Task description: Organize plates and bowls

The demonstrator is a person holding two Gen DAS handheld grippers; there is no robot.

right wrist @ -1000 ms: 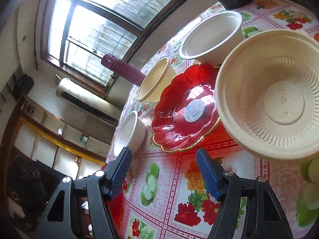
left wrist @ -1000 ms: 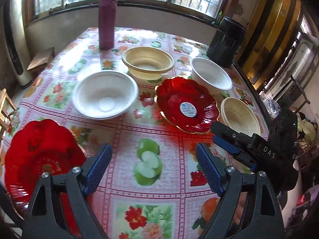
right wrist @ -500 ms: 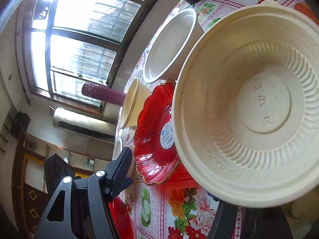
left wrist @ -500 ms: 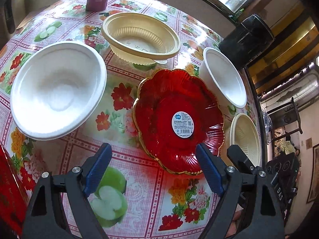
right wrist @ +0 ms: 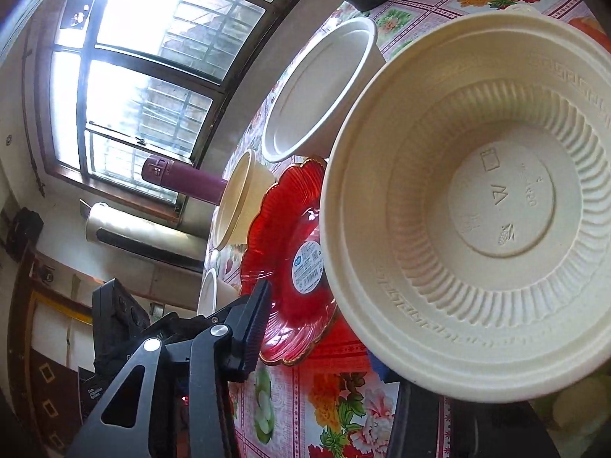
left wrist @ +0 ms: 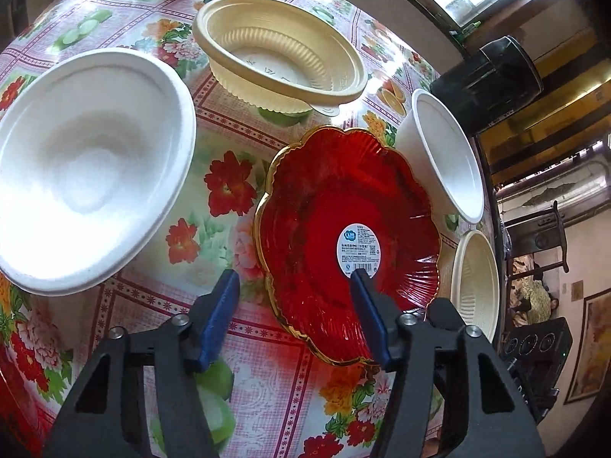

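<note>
Only 1 view shows the closing right gripper [right wrist: 320, 347] straddling the cream bowl's [right wrist: 477, 206] rim.

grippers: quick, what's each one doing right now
Left hand-held gripper: closing around the red plate's near rim, not yet pinching.
Right hand-held gripper: closing astride the cream bowl's rim; grip unclear.

Daylight enters from the far window [right wrist: 145, 76], which is blown out to white. Glare falls on the glossy tablecloth [left wrist: 214, 145]. Fisheye bending is strong at edges; corners are dark.
</note>
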